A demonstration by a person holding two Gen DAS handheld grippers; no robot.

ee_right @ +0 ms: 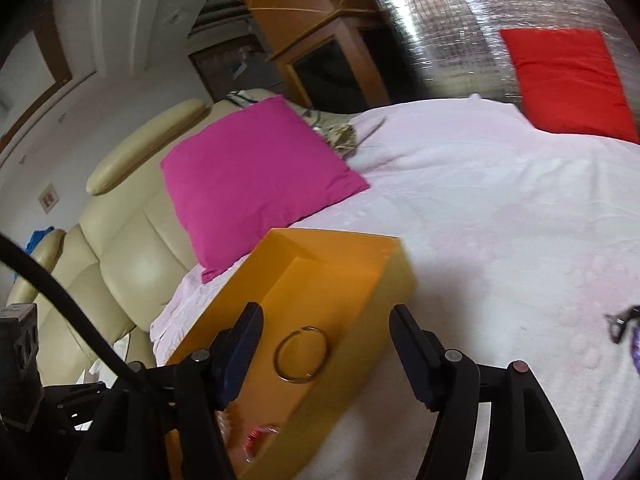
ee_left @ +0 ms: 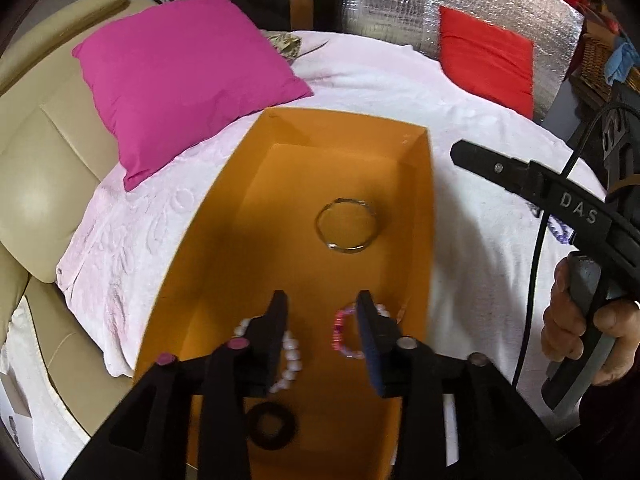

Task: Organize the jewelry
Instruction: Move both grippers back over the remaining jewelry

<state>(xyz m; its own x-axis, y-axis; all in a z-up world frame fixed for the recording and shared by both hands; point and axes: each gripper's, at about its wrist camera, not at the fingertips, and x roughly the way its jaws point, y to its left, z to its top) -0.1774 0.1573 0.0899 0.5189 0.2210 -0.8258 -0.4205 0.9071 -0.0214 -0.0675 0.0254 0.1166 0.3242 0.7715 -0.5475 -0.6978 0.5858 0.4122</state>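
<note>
Left wrist view: the left gripper (ee_left: 322, 322) hangs over the near end of an open orange box (ee_left: 424, 216) that sits on a bed covered by a pale pink blanket (ee_left: 380, 76). Its jaws stand apart with nothing pressed between them; bare box floor shows in the gap. On the floor of the box, a white bead bracelet (ee_left: 290, 360) lies partly hidden under the left finger, and a pink bead bracelet (ee_left: 340, 334) lies just beside the inner face of the right finger, partly behind it; whether either finger touches a bracelet I cannot tell. A dark ring-shaped band (ee_left: 272, 426) rests nearer the camera, and a thin metal bangle (ee_left: 347, 226) lies flat further in, well apart from the beads. At the right edge a hand (ee_left: 576, 328) grips the handle of the right gripper, and a bit of purple jewelry (ee_left: 560, 232) shows on the blanket behind it. A magenta pillow (ee_left: 180, 80) leans on the cream sofa (ee_left: 36, 152) beside the box, and a red cushion (ee_left: 488, 60) sits far back. In the right wrist view the right gripper (ee_right: 326, 328) is spread wide and empty above the box's right side, the bangle seen between its fingers, low in the box.
</note>
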